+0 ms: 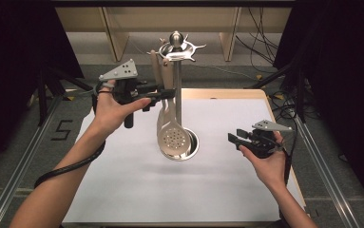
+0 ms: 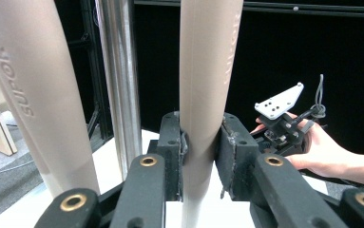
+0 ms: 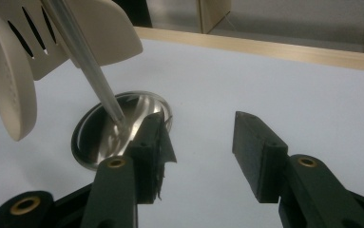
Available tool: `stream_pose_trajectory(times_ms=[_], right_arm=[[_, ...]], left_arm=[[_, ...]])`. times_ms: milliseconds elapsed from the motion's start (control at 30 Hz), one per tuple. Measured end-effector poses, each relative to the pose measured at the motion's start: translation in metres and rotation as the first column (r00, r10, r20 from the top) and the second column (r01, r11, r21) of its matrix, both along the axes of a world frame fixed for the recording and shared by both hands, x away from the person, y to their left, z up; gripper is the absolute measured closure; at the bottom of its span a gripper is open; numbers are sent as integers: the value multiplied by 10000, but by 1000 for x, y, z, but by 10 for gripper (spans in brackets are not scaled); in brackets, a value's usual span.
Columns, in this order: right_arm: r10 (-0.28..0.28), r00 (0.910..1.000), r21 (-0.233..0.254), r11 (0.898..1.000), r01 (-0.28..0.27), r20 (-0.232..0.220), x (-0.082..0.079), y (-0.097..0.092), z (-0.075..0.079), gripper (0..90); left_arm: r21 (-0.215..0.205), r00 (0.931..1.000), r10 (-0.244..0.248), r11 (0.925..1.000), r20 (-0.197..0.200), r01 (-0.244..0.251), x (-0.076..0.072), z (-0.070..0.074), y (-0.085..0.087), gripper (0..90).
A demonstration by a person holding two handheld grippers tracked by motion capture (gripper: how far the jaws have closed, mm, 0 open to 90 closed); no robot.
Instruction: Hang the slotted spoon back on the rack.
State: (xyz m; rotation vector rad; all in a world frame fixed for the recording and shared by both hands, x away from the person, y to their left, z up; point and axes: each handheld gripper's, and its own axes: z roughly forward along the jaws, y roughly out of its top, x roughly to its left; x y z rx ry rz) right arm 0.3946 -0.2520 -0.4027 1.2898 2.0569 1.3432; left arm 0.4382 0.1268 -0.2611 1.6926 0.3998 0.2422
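**Between the Left Jaws: Hanging Spoon Handle**

Left gripper [image 2: 198,156] jaws are part closed, pads clamped on the beige spoon handle [image 2: 207,71] hanging from the rack [image 1: 177,71] at upper centre of the high view. Right gripper [image 3: 201,152] jaws stand wide, holding nothing, lower right.

Risk: a sideways pull may tip the rack or swing neighbouring utensils [image 1: 163,80].

Containers: round steel base dish [image 3: 94,142] holds the pole [image 3: 82,59], nothing else visible.
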Motion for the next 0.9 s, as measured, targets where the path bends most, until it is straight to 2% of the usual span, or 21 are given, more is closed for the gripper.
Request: stream_pose_trajectory(times_ms=[167,200,500,533,600,867,900], right_arm=[[0,10000,-33,10000,0,6,0,0,0,555],[-53,10000,-335,9994,53,9,-1,-2,1,555],[-11,10000,-385,9993,13,62,0,-2,1,556],[53,9999,-88,9999,-52,129,1,0,-1,556],[80,10000,8,10000,-80,23,0,0,-2,555],[162,9998,111,9998,-162,-70,0,2,-2,555],[116,9999,-17,9999,-116,-19,0,1,-2,555]], left_arm=[[-9,10000,-11,10000,-30,11,1,0,-1,723],[-11,10000,-12,10000,-44,12,1,0,-1,724],[35,9999,25,10000,-98,-24,2,-2,-2,723],[13,9999,23,10000,-109,-23,2,-3,-2,723],[7,9999,28,10000,-105,-28,2,-3,-2,723],[-9,9999,35,10000,-120,-35,2,-4,-3,721],[-30,9999,41,10000,-122,-42,2,-4,-3,720]])
